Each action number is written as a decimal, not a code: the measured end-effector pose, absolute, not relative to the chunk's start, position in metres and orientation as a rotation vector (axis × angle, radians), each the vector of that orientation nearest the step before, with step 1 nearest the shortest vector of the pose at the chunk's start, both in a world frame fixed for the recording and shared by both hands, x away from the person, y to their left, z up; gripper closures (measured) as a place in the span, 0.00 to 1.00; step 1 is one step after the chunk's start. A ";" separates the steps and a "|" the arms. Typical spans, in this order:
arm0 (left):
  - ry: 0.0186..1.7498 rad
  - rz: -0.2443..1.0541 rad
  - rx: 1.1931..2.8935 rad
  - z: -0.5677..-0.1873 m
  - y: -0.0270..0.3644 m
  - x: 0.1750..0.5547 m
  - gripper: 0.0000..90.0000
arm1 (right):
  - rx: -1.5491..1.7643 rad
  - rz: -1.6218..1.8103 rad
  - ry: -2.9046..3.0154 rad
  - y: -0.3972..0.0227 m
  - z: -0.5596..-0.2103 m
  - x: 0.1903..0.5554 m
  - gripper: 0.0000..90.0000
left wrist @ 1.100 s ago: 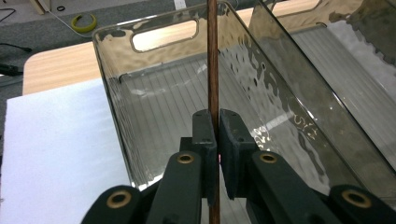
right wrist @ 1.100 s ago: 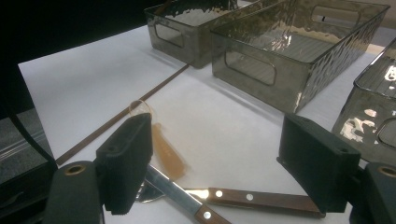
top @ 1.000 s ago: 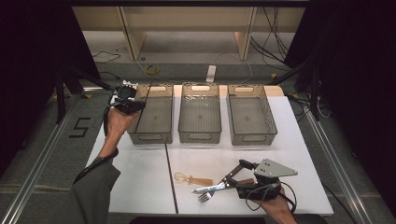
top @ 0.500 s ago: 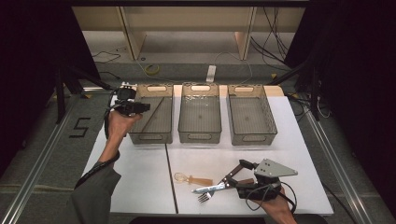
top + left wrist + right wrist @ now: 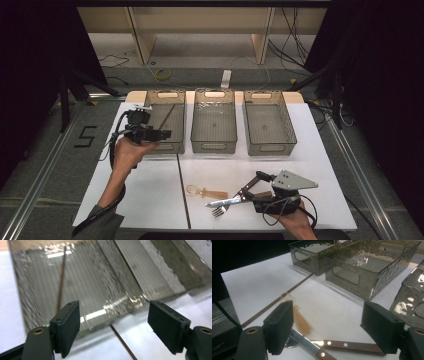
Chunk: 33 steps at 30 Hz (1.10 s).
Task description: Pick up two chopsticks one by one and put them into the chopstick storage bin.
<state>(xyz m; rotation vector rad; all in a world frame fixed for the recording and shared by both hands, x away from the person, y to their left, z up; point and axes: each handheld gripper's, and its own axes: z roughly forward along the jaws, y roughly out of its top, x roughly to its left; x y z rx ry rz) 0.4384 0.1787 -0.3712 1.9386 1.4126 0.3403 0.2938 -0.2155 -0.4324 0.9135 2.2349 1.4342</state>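
Hovering open-jawed, left gripper [image 5: 162, 134] over chopstick [image 5: 166, 115] in bin [image 5: 152, 148].

Three clear bins [image 5: 215, 125] stand side by side along the far half of the table [image 5: 150, 195], with narrow gaps between them, so their walls block any level pass there. The near left of the table lies bare, open to a hand. On the near right, a spoon [image 5: 206, 192], a fork [image 5: 225, 204] and a wooden-handled knife [image 5: 352, 345] crowd the surface beside the right gripper [image 5: 252, 187].
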 end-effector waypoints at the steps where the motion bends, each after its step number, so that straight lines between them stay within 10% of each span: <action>1: 1.412 0.334 1.949 -0.373 0.176 0.435 0.26 | 0.914 1.434 2.235 -0.215 -0.432 0.294 0.30; 33: 1.448 0.177 2.176 -0.436 0.136 0.391 0.25 | 0.901 1.422 2.241 -0.214 -0.431 0.291 0.30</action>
